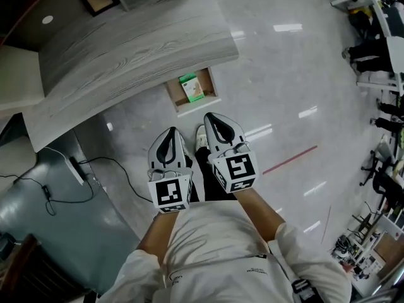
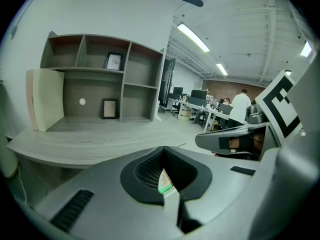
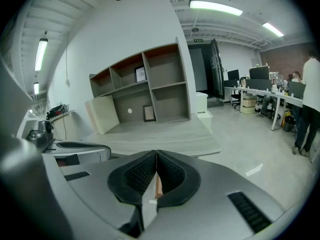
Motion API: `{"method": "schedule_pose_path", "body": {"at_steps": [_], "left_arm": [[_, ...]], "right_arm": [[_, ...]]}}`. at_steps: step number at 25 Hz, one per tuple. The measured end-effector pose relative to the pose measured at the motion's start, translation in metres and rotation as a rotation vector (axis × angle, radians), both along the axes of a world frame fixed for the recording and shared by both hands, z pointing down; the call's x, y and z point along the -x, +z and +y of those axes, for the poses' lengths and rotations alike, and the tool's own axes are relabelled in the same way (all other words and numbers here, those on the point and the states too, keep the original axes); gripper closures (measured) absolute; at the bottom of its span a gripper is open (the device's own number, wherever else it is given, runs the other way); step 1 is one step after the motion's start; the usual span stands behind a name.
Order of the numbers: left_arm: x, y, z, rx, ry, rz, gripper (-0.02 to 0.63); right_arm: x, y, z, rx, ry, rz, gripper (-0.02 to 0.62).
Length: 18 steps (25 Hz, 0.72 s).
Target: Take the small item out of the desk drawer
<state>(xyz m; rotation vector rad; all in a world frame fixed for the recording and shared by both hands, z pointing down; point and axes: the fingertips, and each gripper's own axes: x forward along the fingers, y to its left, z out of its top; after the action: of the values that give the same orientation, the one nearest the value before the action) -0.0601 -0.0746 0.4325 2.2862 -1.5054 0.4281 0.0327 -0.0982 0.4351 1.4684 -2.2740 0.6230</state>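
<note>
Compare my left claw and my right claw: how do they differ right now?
The right claw reaches further forward, nearer the open drawer; the left claw sits further back. The right claw angles inward towards the left claw, while the left claw points straight ahead. Both are shut and empty.

You are not seeing any text you can read. The green box in the open drawer is carrying print too small to make out. The lettering on your shirt is blurring. The cubes on your left gripper and right gripper are showing only square markers.
</note>
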Motion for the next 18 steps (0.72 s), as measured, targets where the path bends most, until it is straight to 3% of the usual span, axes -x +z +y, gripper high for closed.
{"method": "schedule_pose_path", "body": {"at_steps": [18], "left_arm": [[-0.002, 0.079, 0.005, 0.063, -0.035, 0.008, 0.591]], "right_arm": [[-0.001, 0.100, -0.020, 0.094, 0.025, 0.028, 0.561]]}}
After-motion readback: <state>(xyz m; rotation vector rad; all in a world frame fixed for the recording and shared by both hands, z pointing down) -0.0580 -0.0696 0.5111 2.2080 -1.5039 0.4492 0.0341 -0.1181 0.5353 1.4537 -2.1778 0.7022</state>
